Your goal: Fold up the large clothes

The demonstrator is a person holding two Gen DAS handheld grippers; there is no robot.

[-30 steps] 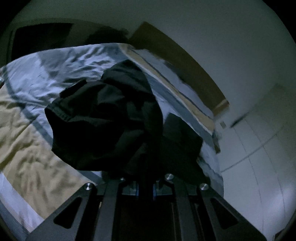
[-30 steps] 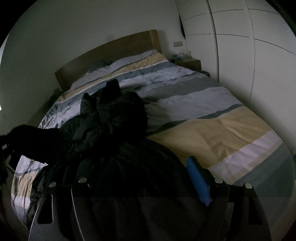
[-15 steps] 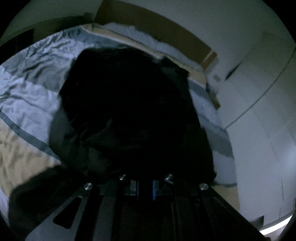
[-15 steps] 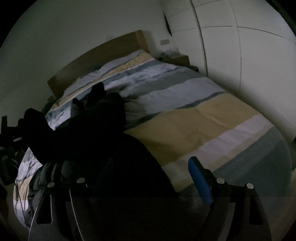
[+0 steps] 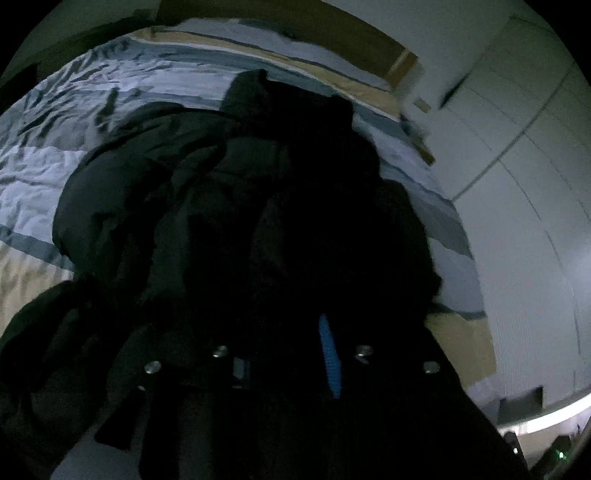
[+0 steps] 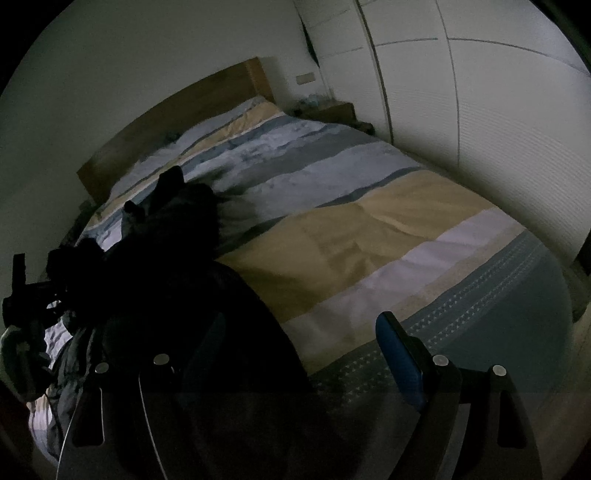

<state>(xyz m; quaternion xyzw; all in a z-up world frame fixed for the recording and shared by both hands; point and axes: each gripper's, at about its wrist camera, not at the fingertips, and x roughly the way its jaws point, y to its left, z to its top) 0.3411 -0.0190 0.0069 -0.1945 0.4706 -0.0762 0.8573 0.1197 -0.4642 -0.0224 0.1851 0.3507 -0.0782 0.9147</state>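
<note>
Dark jacket [image 5: 229, 206] heaped on bed [image 6: 369, 229]; left hand-held gripper [image 5: 288, 354] just opening; jacket between jaws.

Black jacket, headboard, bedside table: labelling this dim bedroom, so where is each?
black jacket [image 5: 207, 206], left wrist view, crumpled upper part
headboard [image 6: 177, 110], right wrist view, wooden front
bedside table [image 6: 332, 110], right wrist view, top

The left wrist view sits close above the dark garment [image 5: 258, 221], angled down along its tool [image 5: 288, 354] toward the headboard [image 5: 280, 33] and the wardrobe doors [image 5: 517, 166] to the right. The right wrist view looks from near the foot of the striped bed [image 6: 369, 236], angled down and up its length, farther back. Both views share the bed, garment [image 6: 177, 266], headboard [image 6: 177, 122] and wardrobe doors [image 6: 480, 110]; the right view also catches the left tool [image 6: 26, 295] at its left edge.
</note>
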